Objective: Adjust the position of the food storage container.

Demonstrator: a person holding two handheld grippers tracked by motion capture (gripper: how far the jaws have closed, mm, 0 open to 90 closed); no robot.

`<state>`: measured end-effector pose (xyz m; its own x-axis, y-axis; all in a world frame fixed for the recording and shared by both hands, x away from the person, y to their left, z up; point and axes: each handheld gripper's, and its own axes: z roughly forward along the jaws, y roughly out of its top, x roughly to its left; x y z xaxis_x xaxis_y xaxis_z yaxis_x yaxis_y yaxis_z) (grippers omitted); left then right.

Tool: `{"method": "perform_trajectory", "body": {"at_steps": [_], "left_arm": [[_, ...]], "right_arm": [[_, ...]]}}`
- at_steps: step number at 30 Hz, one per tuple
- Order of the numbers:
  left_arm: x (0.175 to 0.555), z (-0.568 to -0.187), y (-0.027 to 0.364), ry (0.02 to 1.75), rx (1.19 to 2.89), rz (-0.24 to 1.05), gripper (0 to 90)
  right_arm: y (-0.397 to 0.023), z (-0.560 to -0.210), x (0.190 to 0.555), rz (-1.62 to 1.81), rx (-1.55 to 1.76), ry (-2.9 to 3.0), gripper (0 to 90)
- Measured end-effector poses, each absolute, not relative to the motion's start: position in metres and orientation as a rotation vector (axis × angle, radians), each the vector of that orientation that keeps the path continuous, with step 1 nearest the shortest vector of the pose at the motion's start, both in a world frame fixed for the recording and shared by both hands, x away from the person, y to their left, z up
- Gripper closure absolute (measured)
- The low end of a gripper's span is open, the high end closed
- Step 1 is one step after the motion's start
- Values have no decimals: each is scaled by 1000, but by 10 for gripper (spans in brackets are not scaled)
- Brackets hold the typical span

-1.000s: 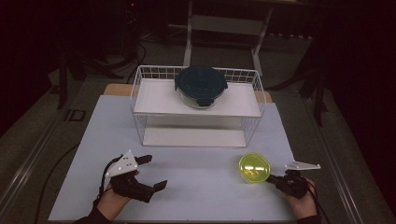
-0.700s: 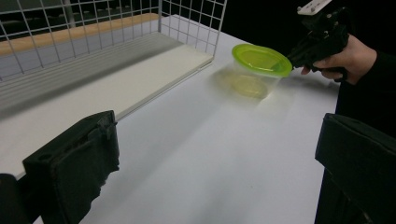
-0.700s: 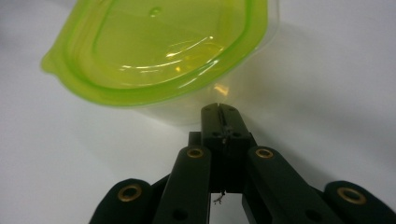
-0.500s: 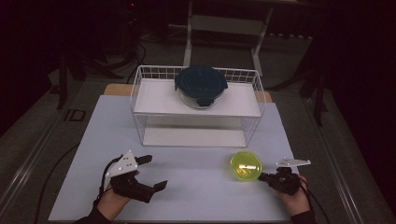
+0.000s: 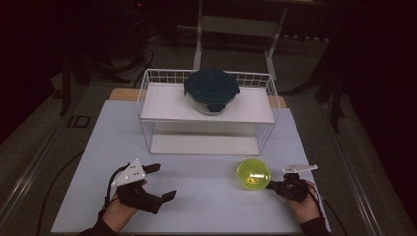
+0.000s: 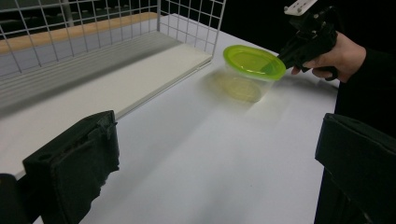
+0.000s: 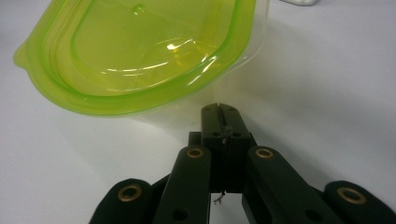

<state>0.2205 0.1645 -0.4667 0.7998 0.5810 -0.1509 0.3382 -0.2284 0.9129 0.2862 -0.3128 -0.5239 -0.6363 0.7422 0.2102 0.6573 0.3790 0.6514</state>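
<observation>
High view first: a small clear container with a yellow-green lid point(image 5: 253, 174) sits on the white worktop point(image 5: 196, 196), just in front of the right end of a white wire rack point(image 5: 206, 115). The right tool point(image 5: 273, 186) lies low behind it, its jaws pressed together with nothing between them, the tips at or just beside the container's near right edge. Held shut and flat like this, the tool looks set up to nudge the container across the worktop rather than to lift it; a closed tip gives a firm, narrow pushing face.

Right gripper view bears this out: the shut tips point(image 7: 219, 112) sit right under the lid's rim point(image 7: 140, 100), against or almost against the clear wall. Whether they truly touch, I cannot tell.

Left gripper view shows the container point(image 6: 252, 65) ahead with the other hand's tool behind it. The left tool point(image 5: 156, 181) rests on the worktop well apart from it, jaws spread wide and empty, probably parked out of the way.

On the rack's upper shelf stands a round glass dish with a dark lid point(image 5: 211, 90), untouched.
</observation>
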Motion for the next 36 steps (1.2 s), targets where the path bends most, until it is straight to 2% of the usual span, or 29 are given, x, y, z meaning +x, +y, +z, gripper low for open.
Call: {"method": "perform_trajectory", "body": {"at_steps": [12,36], "left_arm": [[222,-468,164,702,1844,261,0],[221,-468,162,696,1847,258,0]], "right_arm": [[-315,-521,301,1090,1329,2448,900],[-275,-523,301,1148,1250,2569,900]]}}
